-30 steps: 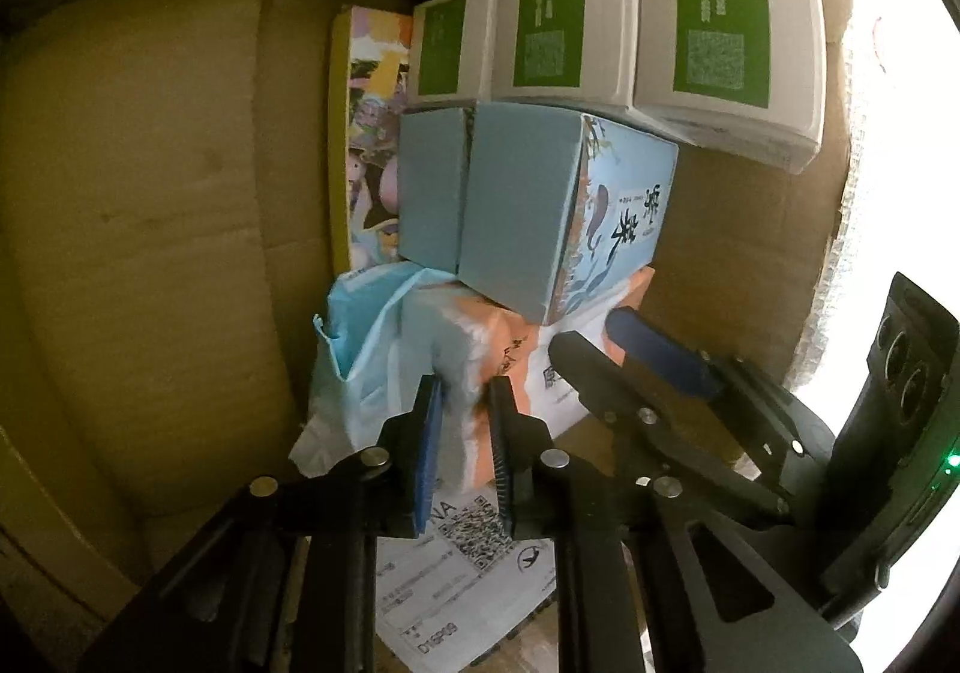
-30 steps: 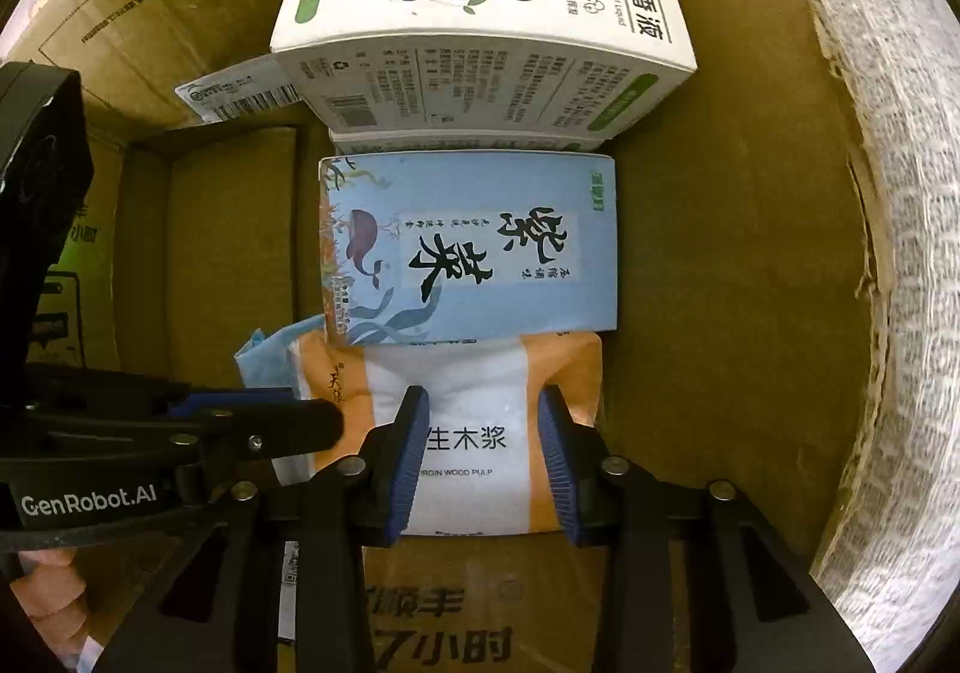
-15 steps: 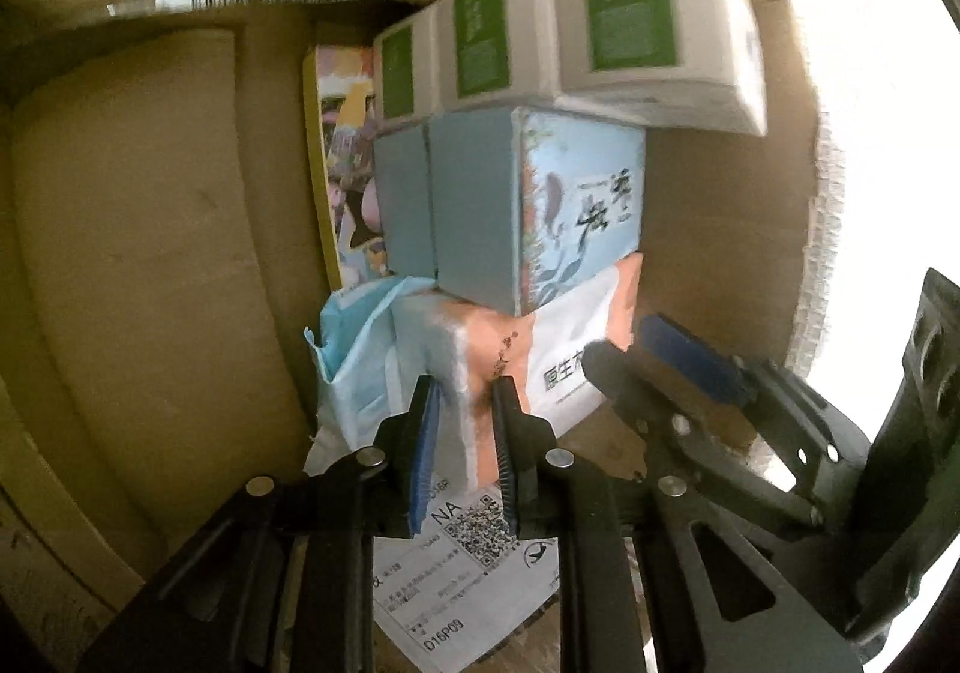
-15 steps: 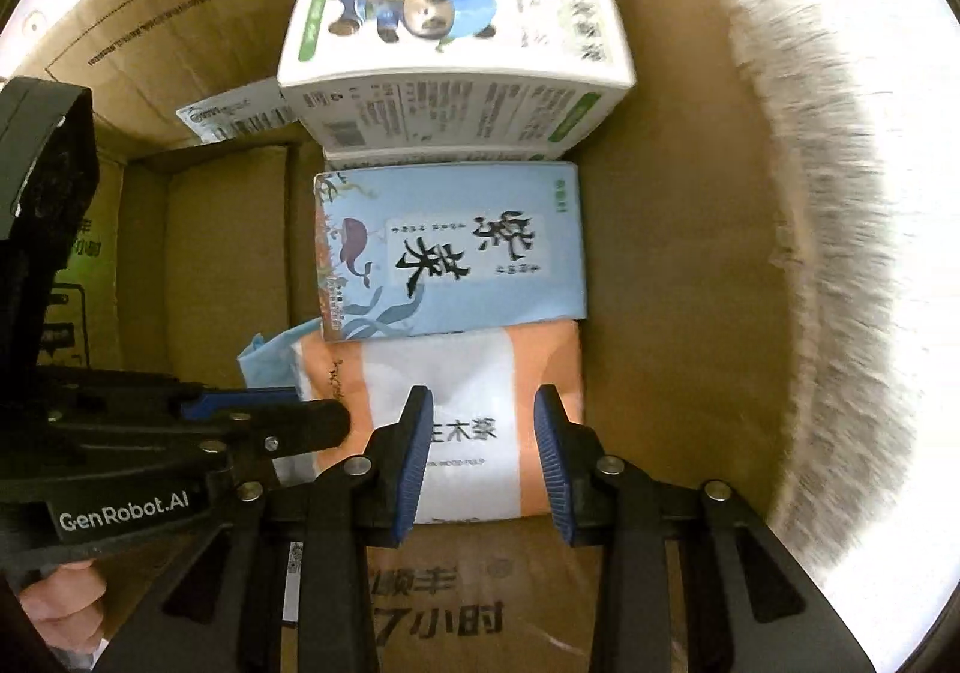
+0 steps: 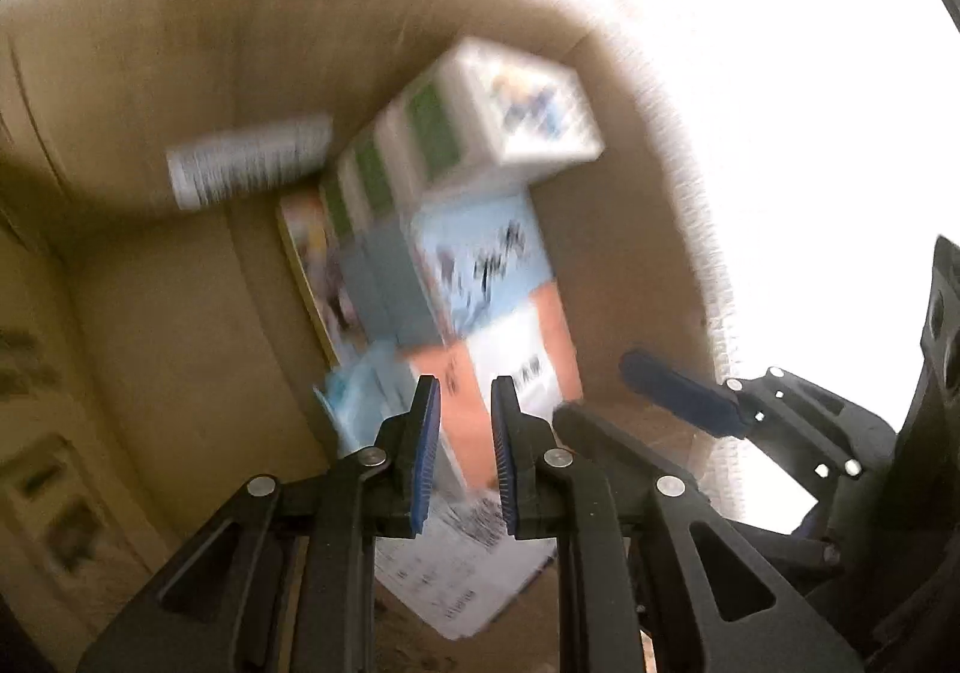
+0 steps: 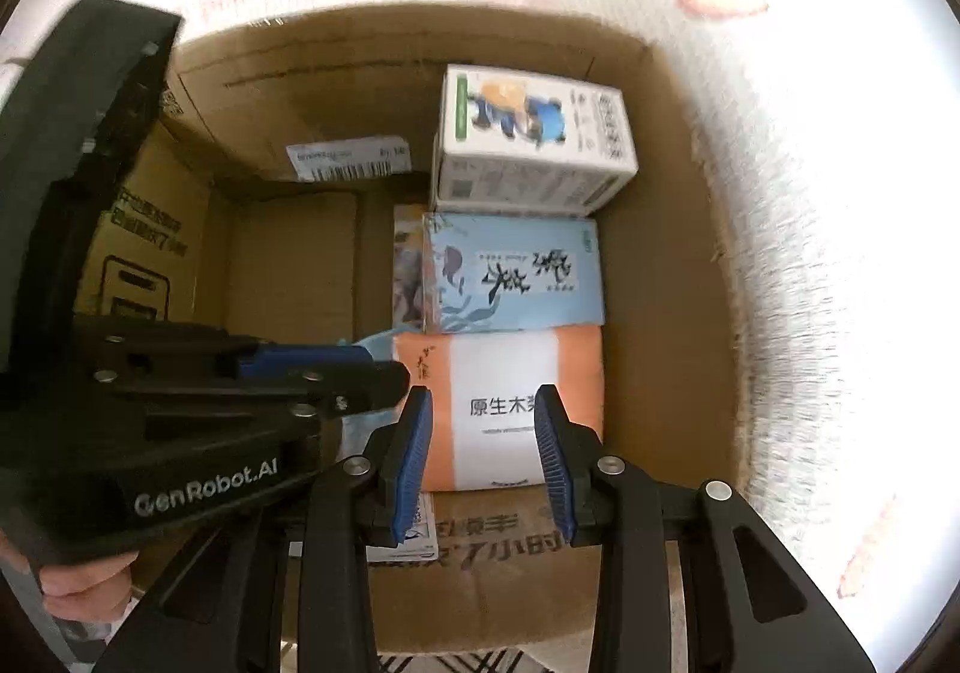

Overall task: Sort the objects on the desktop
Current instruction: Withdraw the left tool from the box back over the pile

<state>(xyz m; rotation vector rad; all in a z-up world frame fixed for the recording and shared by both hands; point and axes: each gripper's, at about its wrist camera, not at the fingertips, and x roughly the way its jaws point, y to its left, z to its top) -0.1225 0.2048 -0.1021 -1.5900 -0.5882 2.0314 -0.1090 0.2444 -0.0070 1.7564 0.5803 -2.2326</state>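
Corrugated cardboard box (image 6: 672, 265) holds rectangular cartons; left claw (image 5: 463, 451) narrowly apart, right claw (image 6: 483, 451) apart, both empty.

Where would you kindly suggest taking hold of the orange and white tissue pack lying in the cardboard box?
Grip the tissue pack across its two orange long sides, coming straight down from above. It lies flat, the blue box butts its far end, and the open right hand-held gripper already roughly straddles it.

I see a matt corrugated cardboard box (image 6: 660, 265), its torn edge fuzzy. The tissue pack (image 6: 504, 403) wears soft plastic film. The white carton (image 6: 534, 144) looks smooth printed paperboard.
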